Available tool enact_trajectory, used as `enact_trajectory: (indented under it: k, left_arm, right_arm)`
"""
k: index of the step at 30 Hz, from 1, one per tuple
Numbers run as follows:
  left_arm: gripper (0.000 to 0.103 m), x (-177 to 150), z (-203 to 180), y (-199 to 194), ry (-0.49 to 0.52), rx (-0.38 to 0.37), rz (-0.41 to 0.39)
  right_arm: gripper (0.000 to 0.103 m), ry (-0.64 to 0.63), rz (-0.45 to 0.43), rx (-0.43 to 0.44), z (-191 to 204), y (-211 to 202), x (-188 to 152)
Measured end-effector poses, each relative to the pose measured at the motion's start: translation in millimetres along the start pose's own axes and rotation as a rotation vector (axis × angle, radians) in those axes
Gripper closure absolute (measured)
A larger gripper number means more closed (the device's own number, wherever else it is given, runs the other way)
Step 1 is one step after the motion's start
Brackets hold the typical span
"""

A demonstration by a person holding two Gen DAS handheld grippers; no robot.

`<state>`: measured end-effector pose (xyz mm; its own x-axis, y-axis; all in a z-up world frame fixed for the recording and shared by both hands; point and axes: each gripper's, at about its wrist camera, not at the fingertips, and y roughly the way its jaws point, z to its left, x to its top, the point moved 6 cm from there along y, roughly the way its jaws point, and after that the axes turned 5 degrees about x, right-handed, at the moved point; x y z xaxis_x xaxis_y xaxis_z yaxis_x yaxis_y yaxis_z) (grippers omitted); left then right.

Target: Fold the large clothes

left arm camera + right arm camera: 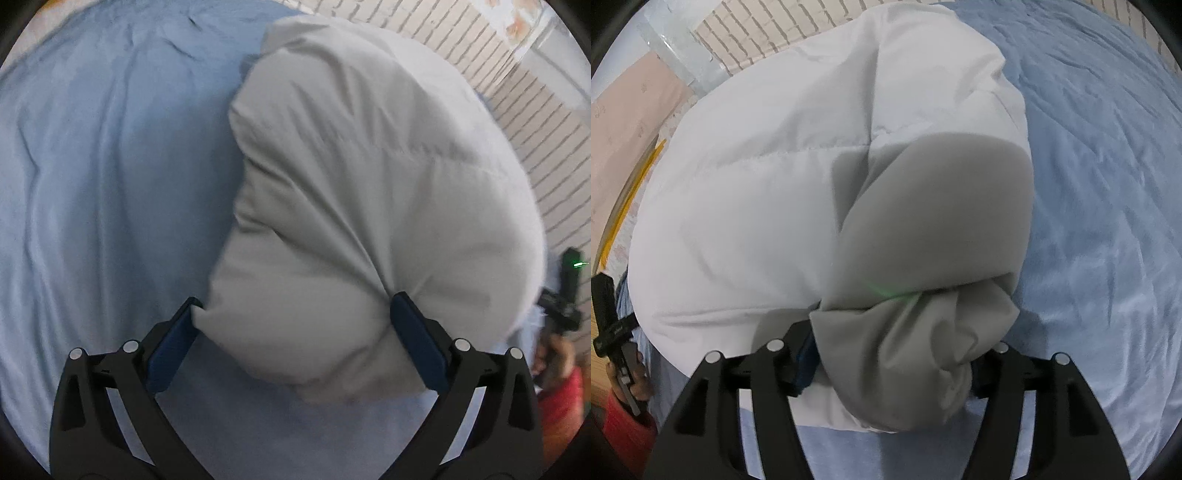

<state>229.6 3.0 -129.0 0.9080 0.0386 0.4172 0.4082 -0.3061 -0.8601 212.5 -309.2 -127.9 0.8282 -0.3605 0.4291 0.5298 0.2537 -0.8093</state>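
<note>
We pinch the puffy white quilted jacket (pixel 369 177) in both the left gripper (pixel 295 332) and right gripper (pixel 897 354), bunched ahead on the blue bedsheet (pixel 92 184), probably to fold it over.

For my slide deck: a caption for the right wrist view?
Right hand-held gripper pinching a puffy white padded jacket on a blue bedsheet.
</note>
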Motion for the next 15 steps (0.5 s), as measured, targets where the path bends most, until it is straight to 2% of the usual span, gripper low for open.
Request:
enact_trajectory:
  k: [2, 5, 10, 15]
  left_arm:
    - [0.003, 5, -1, 4, -0.001, -0.021, 0.010]
    - [0.003, 31, -18, 18, 0.020, -0.057, 0.020]
    - [0.003, 48, -26, 31, 0.053, 0.000, 0.047]
    - [0.012, 35, -36, 14, 0.106, 0.092, 0.040]
  right_arm:
    - [0.039, 0.011, -0.001, 0.010, -5, 2, 1]
    - [0.038, 0.013, 0.004, 0.012, -11, 1, 1]
    - [0.035, 0.029, 0.009, 0.020, -23, -2, 0]
    - [0.032, 0.046, 0.006, 0.018, -25, -4, 4]
